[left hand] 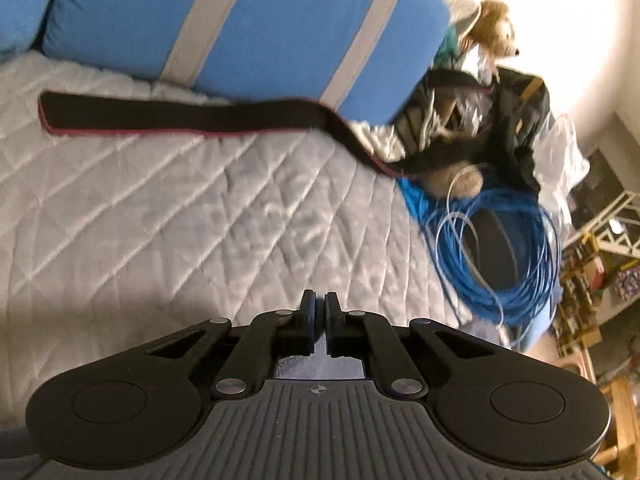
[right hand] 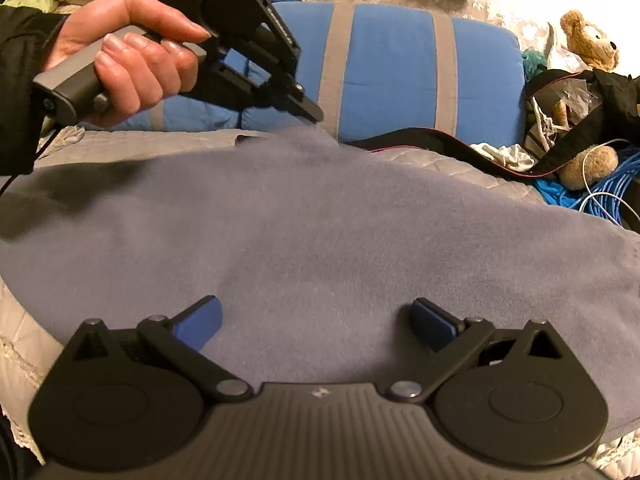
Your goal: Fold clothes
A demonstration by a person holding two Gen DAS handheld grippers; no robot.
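A grey-blue fleece garment (right hand: 320, 232) lies spread over the quilted bed. My right gripper (right hand: 316, 322) is open and empty, its blue pads low over the garment's near part. My left gripper (right hand: 310, 114) shows in the right wrist view, held in a hand at the garment's far edge, shut on a pinch of the fabric, which rises to its tips. In the left wrist view my left gripper (left hand: 320, 314) has its pads nearly together, and a bit of the grey-blue cloth (left hand: 320, 366) shows between the fingers.
A blue cushion with grey stripes (right hand: 400, 72) lies behind the garment. A black strap (left hand: 180, 116) runs across the white quilt (left hand: 160, 220). At the right are a coil of blue cable (left hand: 508, 248), a teddy bear (right hand: 592, 40) and a black bag (left hand: 512, 120).
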